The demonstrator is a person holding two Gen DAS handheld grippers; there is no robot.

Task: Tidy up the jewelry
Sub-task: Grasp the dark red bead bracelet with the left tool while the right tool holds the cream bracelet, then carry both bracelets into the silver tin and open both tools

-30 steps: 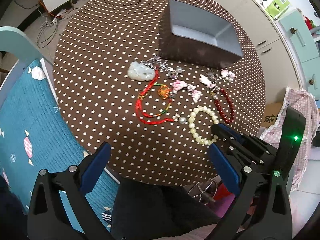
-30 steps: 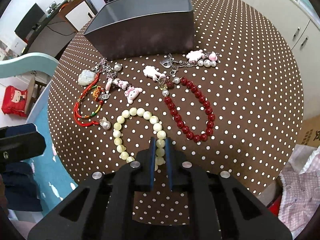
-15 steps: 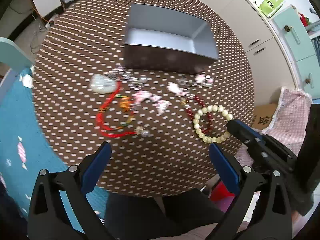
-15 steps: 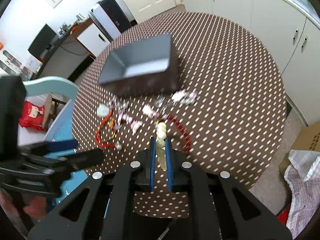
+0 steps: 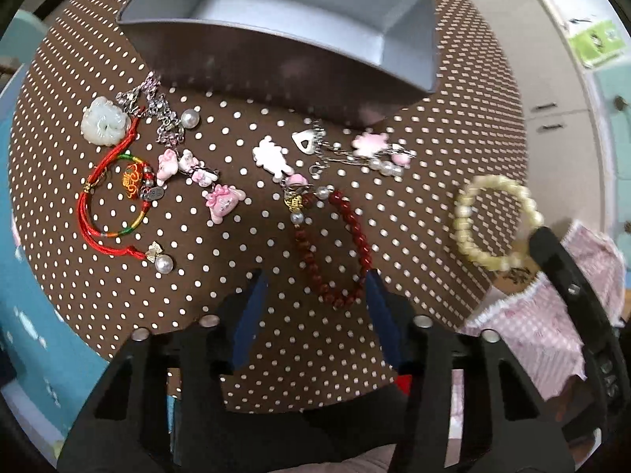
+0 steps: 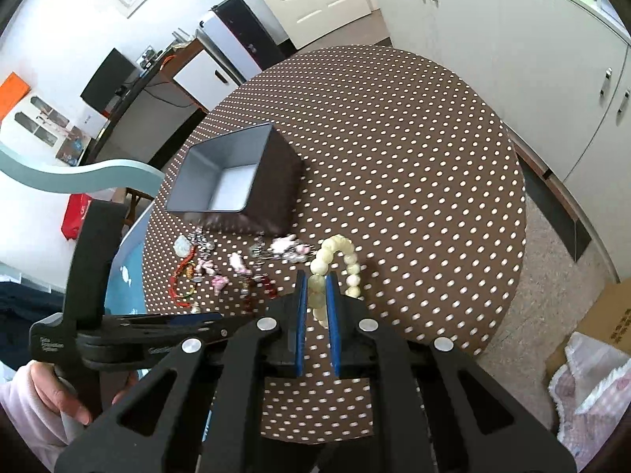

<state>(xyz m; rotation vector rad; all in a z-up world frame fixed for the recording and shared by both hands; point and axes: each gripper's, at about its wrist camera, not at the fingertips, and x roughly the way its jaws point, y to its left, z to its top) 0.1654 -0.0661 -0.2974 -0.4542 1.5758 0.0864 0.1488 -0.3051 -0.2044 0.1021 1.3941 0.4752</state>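
Note:
On the brown dotted tablecloth [image 5: 453, 98] lies a dark red bead bracelet [image 5: 355, 232]. My left gripper [image 5: 315, 295] points down over its near end; the jaws are closing, with the bracelet's loop between them and the left pad still apart from it. My right gripper [image 6: 315, 287] is shut on a cream bead bracelet [image 6: 339, 254], held in the air at the right [image 5: 493, 220]. An empty grey box [image 5: 252, 67] stands behind the jewelry, also seen in the right wrist view [image 6: 276, 189].
A red cord bracelet [image 5: 84, 213] with a jade pendant [image 5: 104, 126], pink charms [image 5: 221, 201] and a charm chain [image 5: 366, 146] lie before the box. A teal chair [image 5: 23, 315] stands left, white cabinets [image 6: 512, 39] behind, a pink checked cloth [image 5: 552, 315] right.
My right gripper has lifted the cream bracelet off the table, up and to the right. My left gripper has come down over the red bead bracelet and its jaws have narrowed.

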